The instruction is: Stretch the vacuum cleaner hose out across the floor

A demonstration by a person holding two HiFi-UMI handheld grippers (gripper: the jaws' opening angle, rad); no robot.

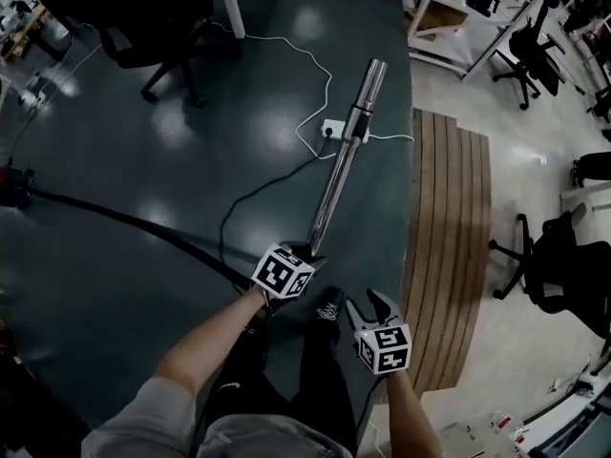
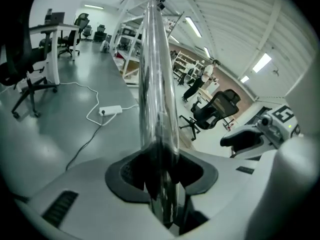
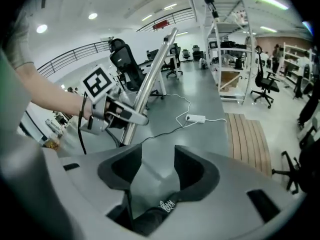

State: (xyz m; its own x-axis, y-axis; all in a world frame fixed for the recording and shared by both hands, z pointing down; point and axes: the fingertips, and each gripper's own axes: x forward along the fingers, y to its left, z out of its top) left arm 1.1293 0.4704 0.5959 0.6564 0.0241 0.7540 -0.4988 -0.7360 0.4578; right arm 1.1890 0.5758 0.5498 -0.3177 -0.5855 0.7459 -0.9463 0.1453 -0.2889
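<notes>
Head view: left forearm [image 1: 205, 337] comes in bare from the lower left and runs up and right to the marker cube near frame centre. The left gripper [image 1: 304, 251] tilts forward and down. Its jaws are closed on the lower end of the metal wand [image 1: 344, 160]; in the left gripper view the tube [image 2: 157, 84] sits tight between the dark pads and runs straight away from the camera.

The wand slants up toward the upper middle of the frame, its far part passing over the power strip [image 1: 345, 130] and a white cable [image 1: 315, 65] on the dark floor [image 1: 143, 275].

The black hose [image 1: 124, 219] lies on the floor in a long curve from the left edge to lower centre; its near end goes out of sight under the left gripper's cube.

The right forearm [image 1: 410, 413] rises from the bottom edge, right of centre. The right gripper [image 1: 368, 308] has its jaws wide apart and holds nothing; between them show only floor and a shoe [image 3: 155, 219]. It sits just beside the left gripper, not touching the wand.

A slatted wooden board [image 1: 449, 256] lies to the right.
</notes>
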